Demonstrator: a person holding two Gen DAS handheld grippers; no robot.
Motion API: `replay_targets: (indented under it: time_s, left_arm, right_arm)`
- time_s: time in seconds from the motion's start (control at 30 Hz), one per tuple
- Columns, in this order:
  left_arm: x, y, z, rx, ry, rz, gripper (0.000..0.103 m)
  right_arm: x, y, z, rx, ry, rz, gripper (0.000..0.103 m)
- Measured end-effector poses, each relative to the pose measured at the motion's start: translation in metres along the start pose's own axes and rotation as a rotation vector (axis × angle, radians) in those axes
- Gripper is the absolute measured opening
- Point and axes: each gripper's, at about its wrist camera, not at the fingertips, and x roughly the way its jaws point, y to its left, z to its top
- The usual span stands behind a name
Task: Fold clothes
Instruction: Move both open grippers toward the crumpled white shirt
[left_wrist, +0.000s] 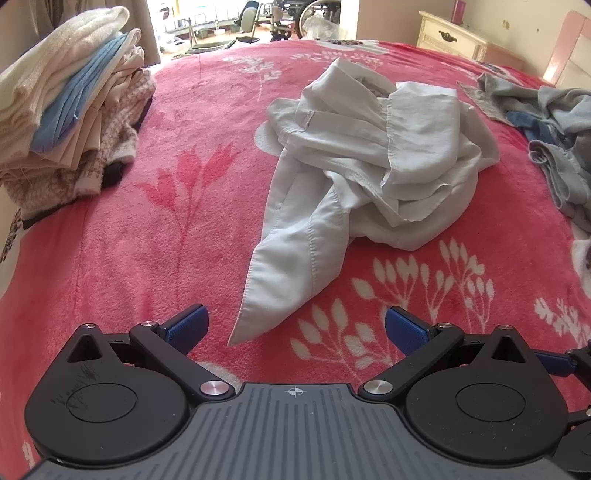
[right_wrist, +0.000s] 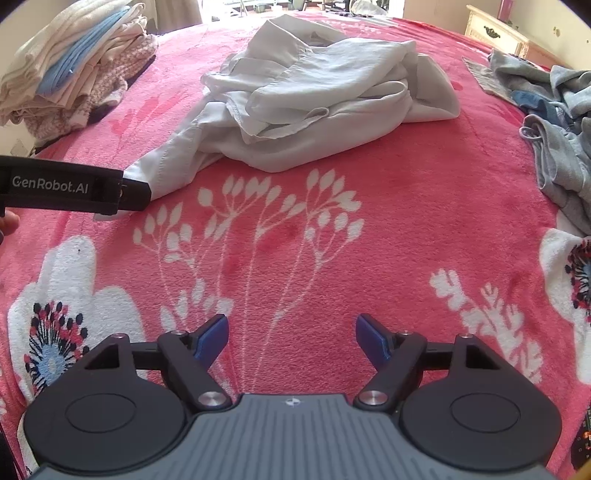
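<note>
The crumpled white shirt (left_wrist: 365, 158) lies mid-bed on the pink floral blanket (left_wrist: 147, 240). One long tapered section extends from the heap toward the cameras, its tip nearest the left gripper (left_wrist: 295, 328). That gripper's jaws stand fully apart, empty, the tip lying between and ahead of them. The right gripper (right_wrist: 291, 339) is also spread wide, holding nothing, over bare blanket.

The right wrist view alone shows the left gripper's side, lettered "GenRobot.AI". Folded clothes (left_wrist: 70, 99) are stacked far left; grey garments (left_wrist: 554, 129) lie right.
</note>
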Motion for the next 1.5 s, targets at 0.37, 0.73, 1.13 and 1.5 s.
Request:
replay_targets:
  time_s: [0.37,0.73,1.13,1.5]
  left_arm:
    - [0.002,0.003,-0.003,-0.012,-0.028,0.015,0.103]
    - [0.004,0.009,-0.003,-0.04,-0.044,0.032,0.103]
    - [0.004,0.01,-0.003,-0.041,-0.036,0.015,0.102]
    - [0.005,0.013,-0.001,-0.046,-0.032,0.034,0.102]
  right_arm:
    - [-0.003,0.002,0.003,-0.02,-0.031,-0.038,0.081]
    - [-0.007,0.002,0.004,-0.031,-0.049,-0.058,0.084]
    - [-0.007,0.004,0.004,-0.03,-0.049,-0.062,0.084]
    - [-0.007,0.005,0.003,-0.033,-0.043,-0.061,0.084]
